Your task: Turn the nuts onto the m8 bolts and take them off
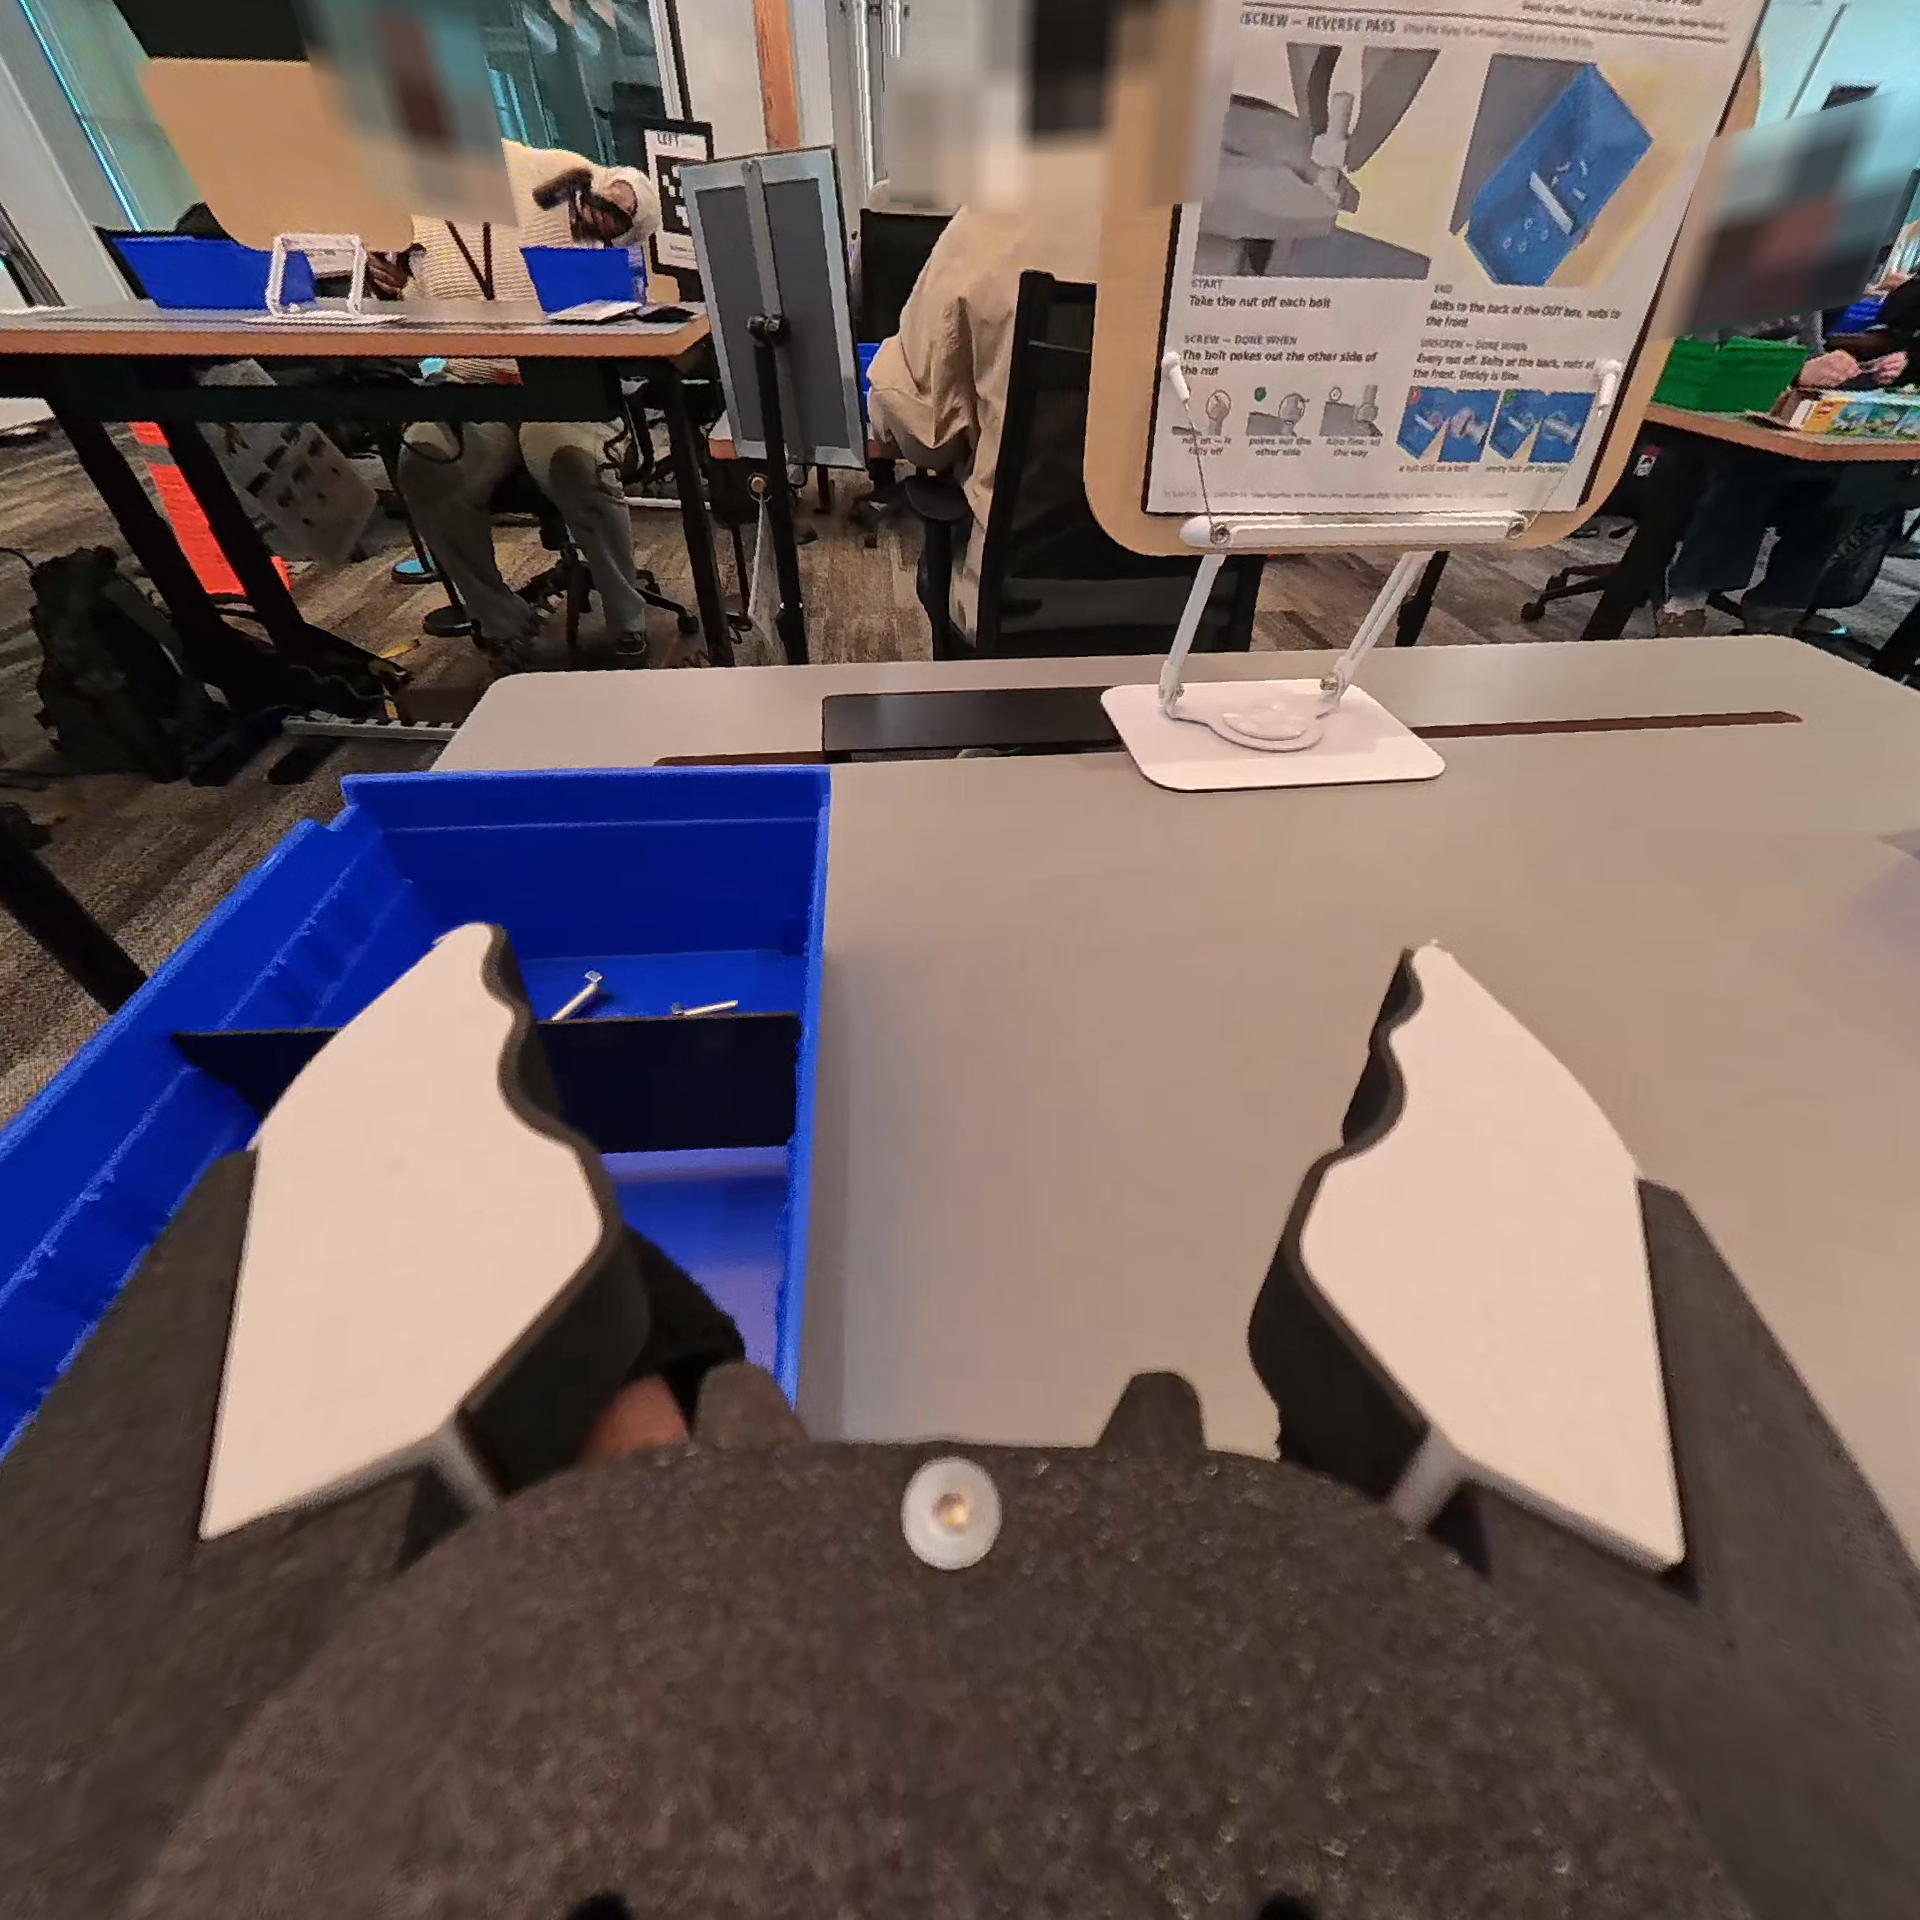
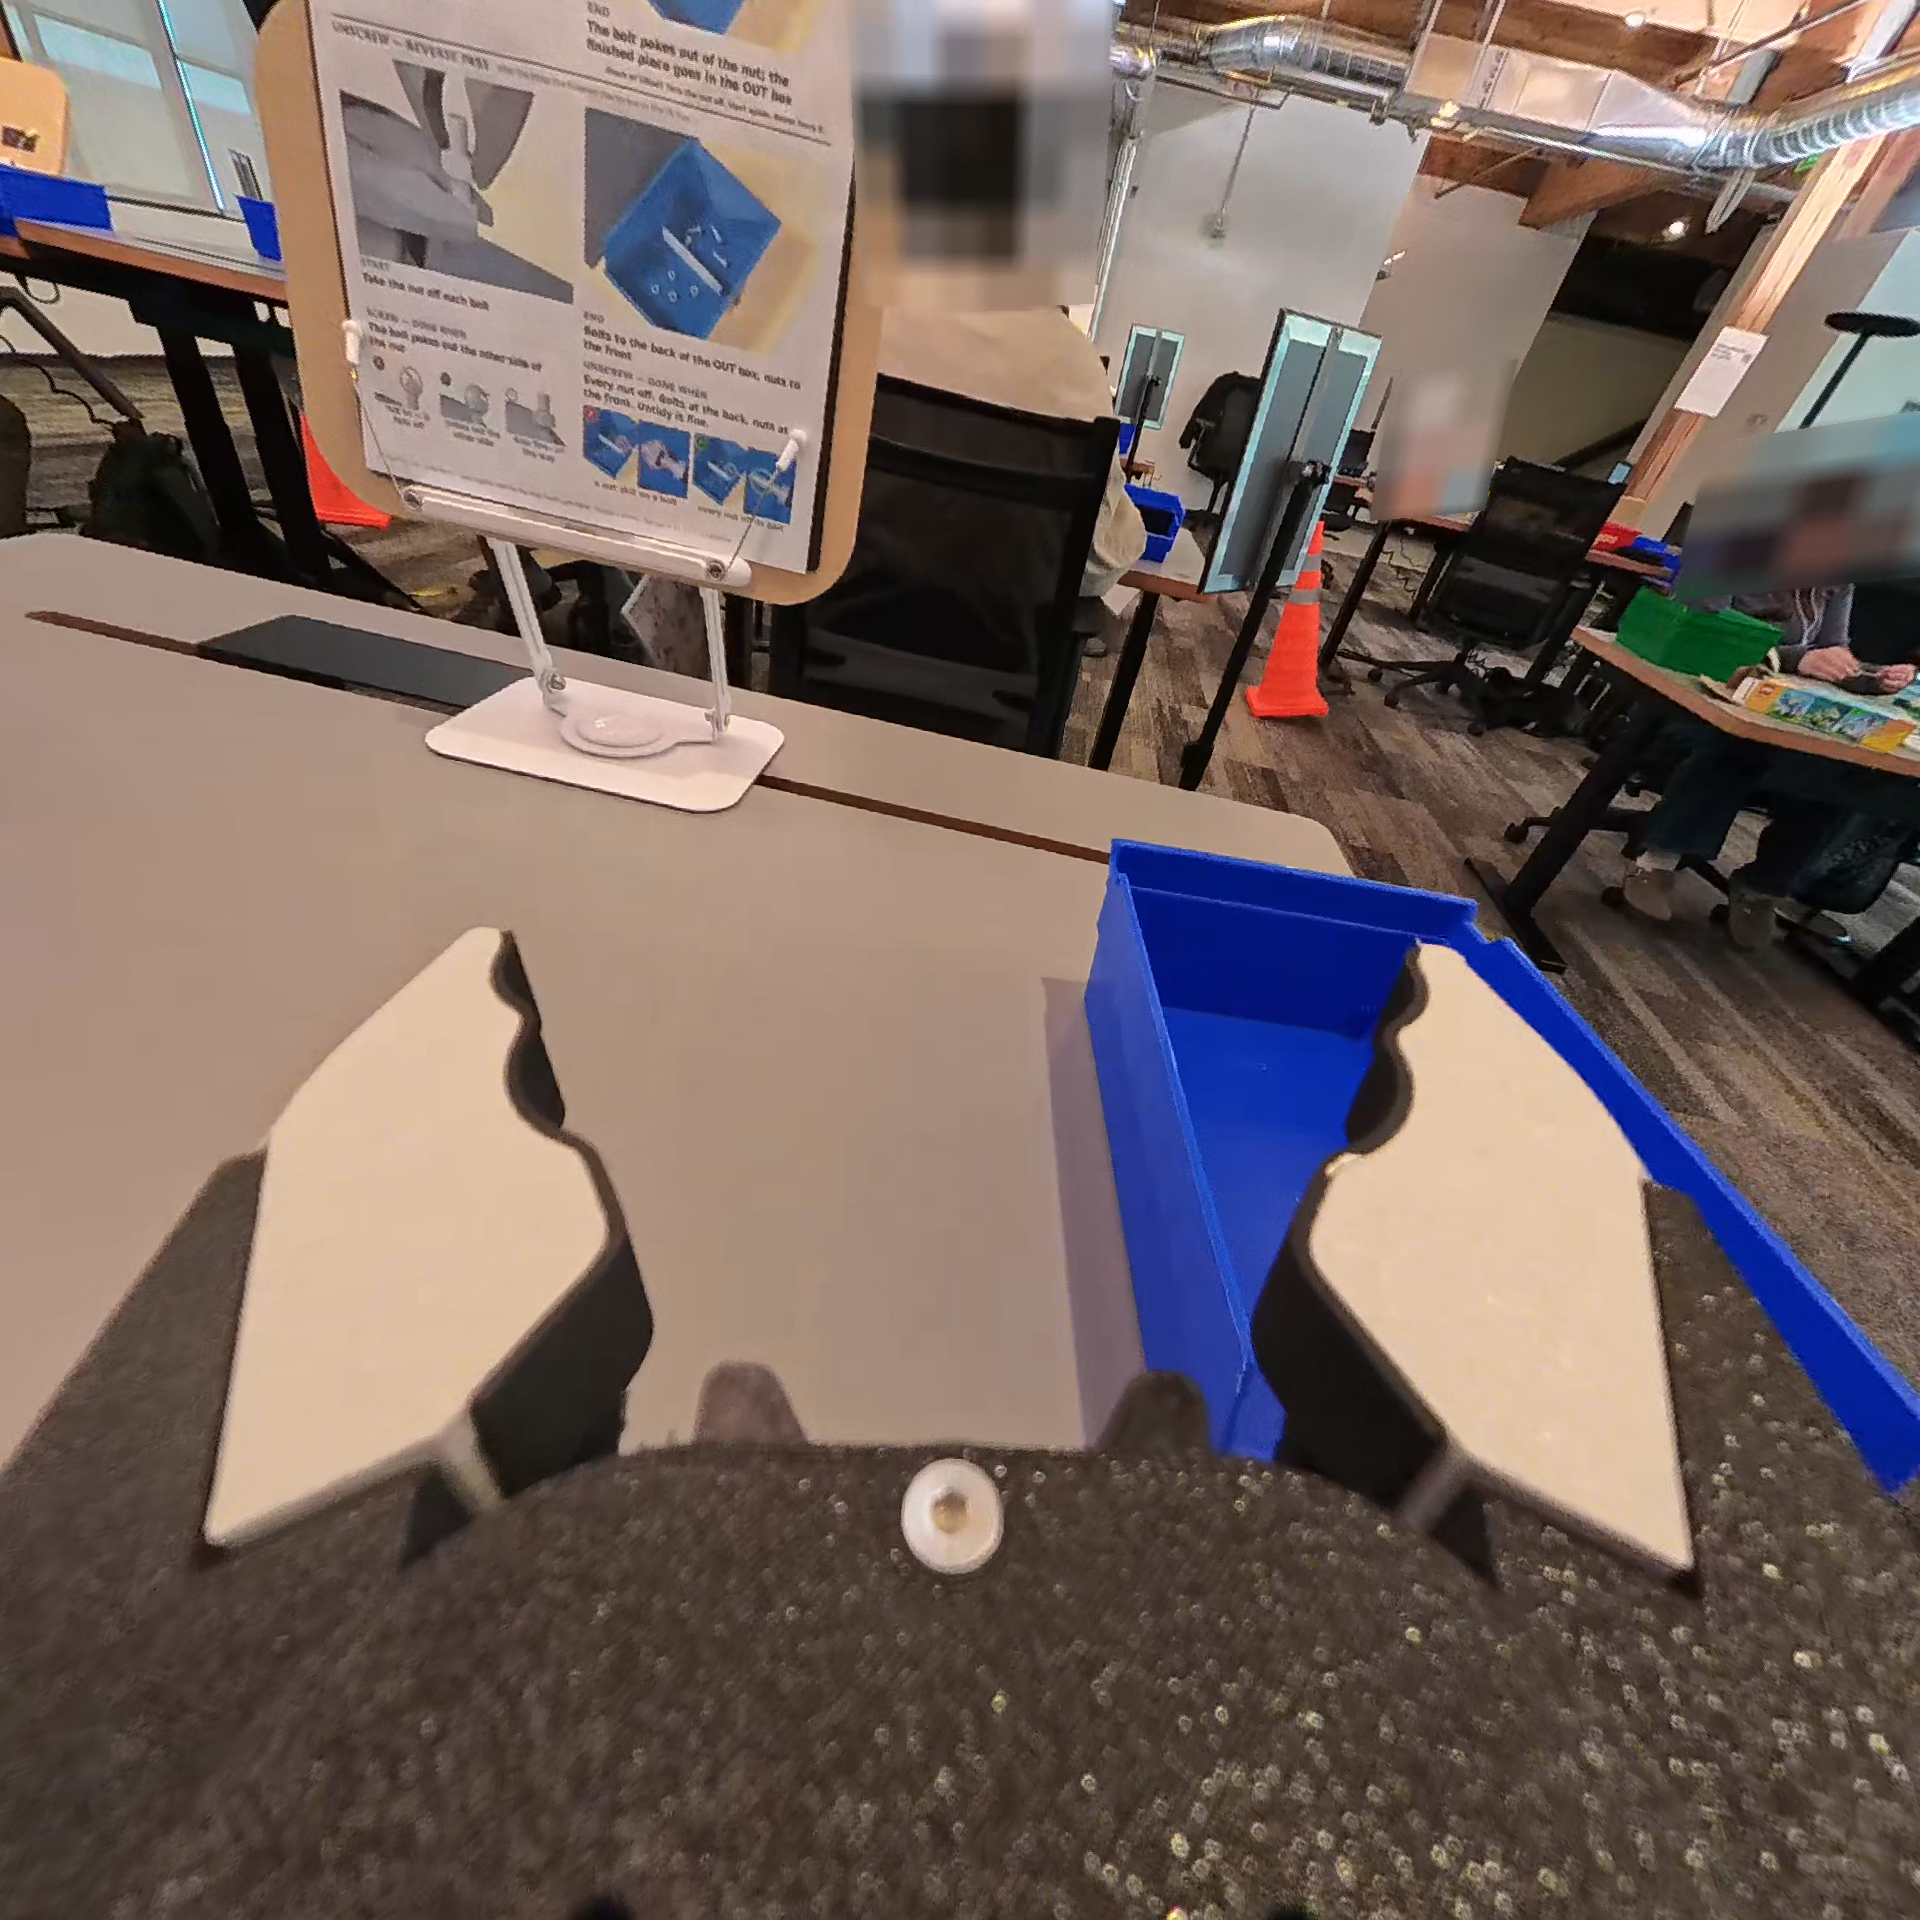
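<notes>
In the left wrist view a blue bin (image 1: 582,831) stands at the table's left edge, split by a dark divider (image 1: 665,1081). Two silver bolts (image 1: 578,995) (image 1: 704,1006) lie in its far compartment. My left gripper (image 1: 956,997) is open and empty, its left finger (image 1: 416,1195) over the bin, its right finger over bare table. No nuts show. In the right wrist view a second blue bin (image 2: 1278,1060) stands at the table's right edge and looks empty where visible. My right gripper (image 2: 956,997) is open and empty, its right finger (image 2: 1486,1247) over that bin.
A white stand (image 1: 1278,743) holds an instruction sheet (image 1: 1392,281) at the far middle of the grey table (image 1: 1143,1039); it also shows in the right wrist view (image 2: 613,748). A dark slot runs across the table's back. People sit at other tables beyond. An orange cone (image 2: 1294,644) stands on the floor.
</notes>
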The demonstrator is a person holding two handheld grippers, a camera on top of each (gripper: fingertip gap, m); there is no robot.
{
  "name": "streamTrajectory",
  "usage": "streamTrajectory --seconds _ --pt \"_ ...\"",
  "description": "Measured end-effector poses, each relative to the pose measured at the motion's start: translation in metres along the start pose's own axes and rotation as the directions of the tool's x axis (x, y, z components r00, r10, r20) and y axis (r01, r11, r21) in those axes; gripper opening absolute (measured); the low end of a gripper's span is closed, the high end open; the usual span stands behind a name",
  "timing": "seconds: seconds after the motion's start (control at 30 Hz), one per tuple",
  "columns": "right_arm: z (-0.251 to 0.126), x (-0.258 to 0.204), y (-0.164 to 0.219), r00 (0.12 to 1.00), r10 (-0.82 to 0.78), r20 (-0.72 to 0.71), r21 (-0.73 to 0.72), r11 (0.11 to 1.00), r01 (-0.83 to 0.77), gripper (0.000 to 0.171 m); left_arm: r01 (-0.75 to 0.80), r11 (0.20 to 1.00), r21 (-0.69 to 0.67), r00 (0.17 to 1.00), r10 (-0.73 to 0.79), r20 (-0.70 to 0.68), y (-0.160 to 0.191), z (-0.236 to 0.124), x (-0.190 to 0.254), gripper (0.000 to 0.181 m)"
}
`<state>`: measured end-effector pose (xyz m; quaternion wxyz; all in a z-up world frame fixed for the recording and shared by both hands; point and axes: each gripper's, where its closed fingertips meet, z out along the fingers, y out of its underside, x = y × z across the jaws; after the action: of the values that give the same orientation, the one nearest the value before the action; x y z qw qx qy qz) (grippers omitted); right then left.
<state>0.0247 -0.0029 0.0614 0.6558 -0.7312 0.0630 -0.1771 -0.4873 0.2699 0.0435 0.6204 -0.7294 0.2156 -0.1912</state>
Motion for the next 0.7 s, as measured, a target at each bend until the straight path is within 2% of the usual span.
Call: streamTrajectory --seconds 0.43,0.7 --pt "0.002 -0.003 -0.001 1.000 -0.013 0.012 -0.015 1.000 0.014 0.146 0.015 1.000 -0.023 1.000 -0.015 0.008 0.005 0.001 -0.017 0.147" --pt "0.002 -0.003 0.003 1.000 -0.018 0.020 -0.028 0.999 0.019 0.146 0.017 0.998 -0.059 0.999 -0.014 0.047 0.003 -0.012 -0.045 0.147"
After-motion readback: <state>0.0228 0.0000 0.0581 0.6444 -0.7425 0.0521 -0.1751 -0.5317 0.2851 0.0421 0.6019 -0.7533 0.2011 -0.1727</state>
